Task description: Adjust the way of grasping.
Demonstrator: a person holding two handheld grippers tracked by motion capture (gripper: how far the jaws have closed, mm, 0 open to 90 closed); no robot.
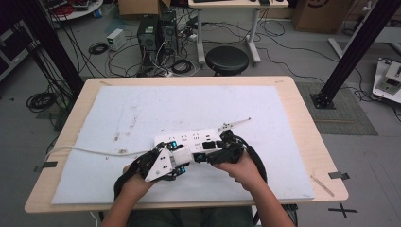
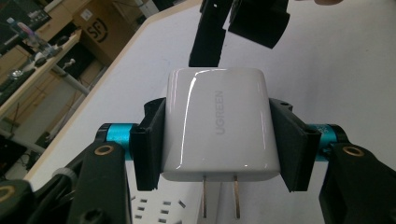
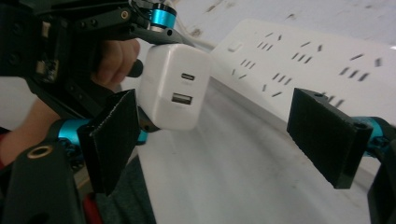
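Power strip (image 1: 189,138) lies on mat (image 1: 142,109) on tabletop (image 1: 302,123), near-centre. Charger (image 2: 219,126) clamped in left claw (image 2: 219,135), just near-left of the strip, prongs over it. Right claw (image 3: 219,135) just right of charger, jaws apart. Strip cable (image 1: 85,151) runs left off tabletop.

I count two claws of mine, the left claw (image 1: 176,161) and the right claw (image 1: 226,142). There is one white charger (image 2: 217,125), with two metal prongs (image 2: 219,196) and two ports (image 3: 181,87) on its face. One white power strip (image 1: 189,140) lies on the one surface (image 1: 293,101), on one pale mat (image 1: 142,109).
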